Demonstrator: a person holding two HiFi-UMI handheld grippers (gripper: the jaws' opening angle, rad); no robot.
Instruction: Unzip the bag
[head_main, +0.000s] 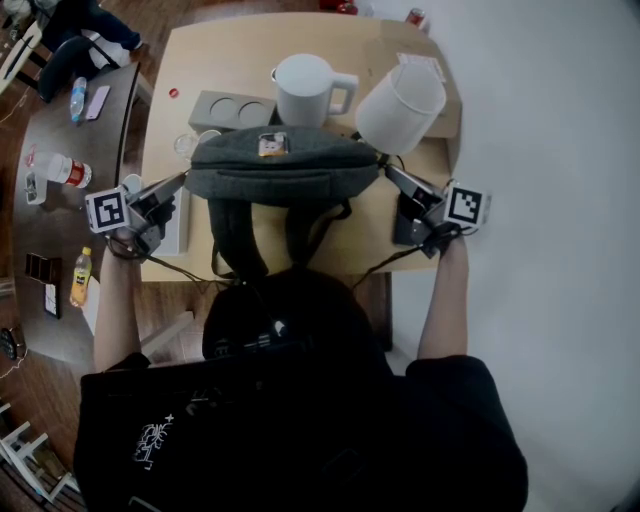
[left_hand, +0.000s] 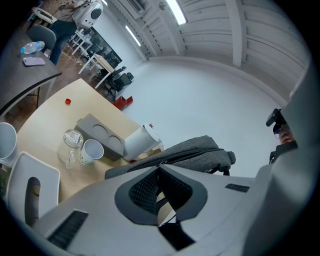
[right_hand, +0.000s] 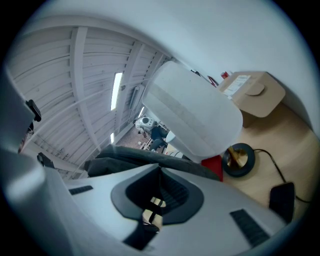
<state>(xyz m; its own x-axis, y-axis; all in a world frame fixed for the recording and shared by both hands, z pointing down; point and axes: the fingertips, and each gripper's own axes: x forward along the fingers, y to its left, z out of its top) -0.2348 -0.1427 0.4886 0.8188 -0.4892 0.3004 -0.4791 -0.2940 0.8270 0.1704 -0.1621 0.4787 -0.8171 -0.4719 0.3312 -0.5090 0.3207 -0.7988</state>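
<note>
The bag (head_main: 300, 168) is laid on the table (head_main: 210, 60); the left gripper (head_main: 184, 177) is held at its left end, the right gripper (head_main: 387, 168) at its right end; both pairs of jaws are closed together.

I stand at a pale table (head_main: 200, 60). A dark table (head_main: 55, 215) sits at nine o'clock, white floor (head_main: 560, 150) at three. Strip lights (left_hand: 175, 11) run along the ribbed ceiling (left_hand: 250, 30).
</note>
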